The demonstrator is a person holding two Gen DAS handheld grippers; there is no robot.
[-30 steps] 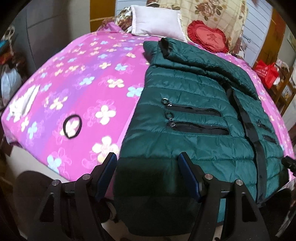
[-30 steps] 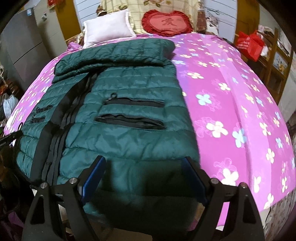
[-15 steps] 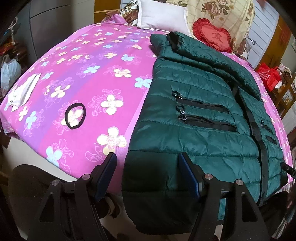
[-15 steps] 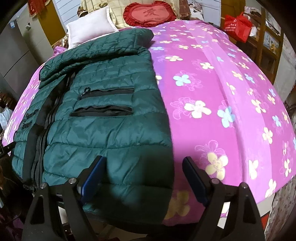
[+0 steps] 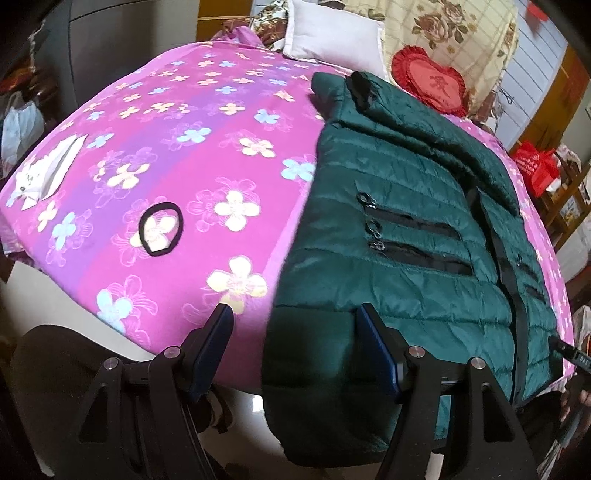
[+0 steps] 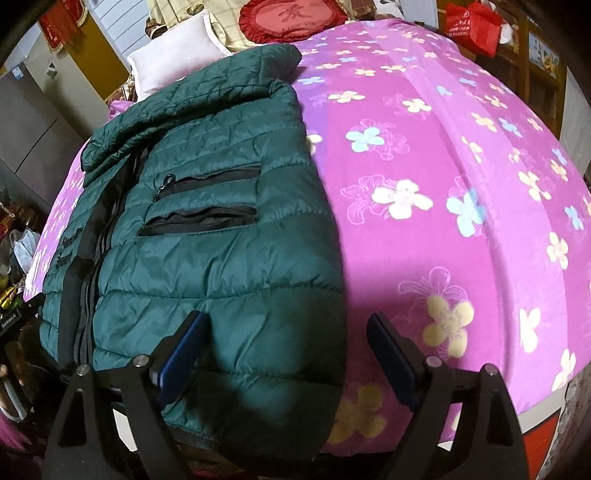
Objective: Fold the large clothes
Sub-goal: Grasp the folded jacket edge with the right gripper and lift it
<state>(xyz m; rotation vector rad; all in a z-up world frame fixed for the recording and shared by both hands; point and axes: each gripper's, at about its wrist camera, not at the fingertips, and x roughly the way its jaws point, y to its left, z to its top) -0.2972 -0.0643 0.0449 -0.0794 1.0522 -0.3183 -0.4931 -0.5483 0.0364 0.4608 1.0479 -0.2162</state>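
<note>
Left gripper (image 5: 295,350) bottom centre of its frame, jaws wide, gripping nothing; jacket (image 5: 406,240) hem corner sits between the fingers, no pad contact visible. Right gripper (image 6: 288,354) same: jaws wide apart, empty, other hem corner in the gap. Jacket lies flat, zipped, on the pink bedsheet (image 5: 184,155), hem hanging over the near edge. Black hair tie (image 5: 161,229) left of the jacket. White pillow (image 5: 332,33) and red heart cushion (image 5: 430,81) at the top.

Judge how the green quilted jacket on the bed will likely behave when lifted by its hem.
The green jacket will probably flop: its hem already droops over the bed edge. Puffy quilting suggests it is light. Its shiny fabric may slip between the tongs.
</note>
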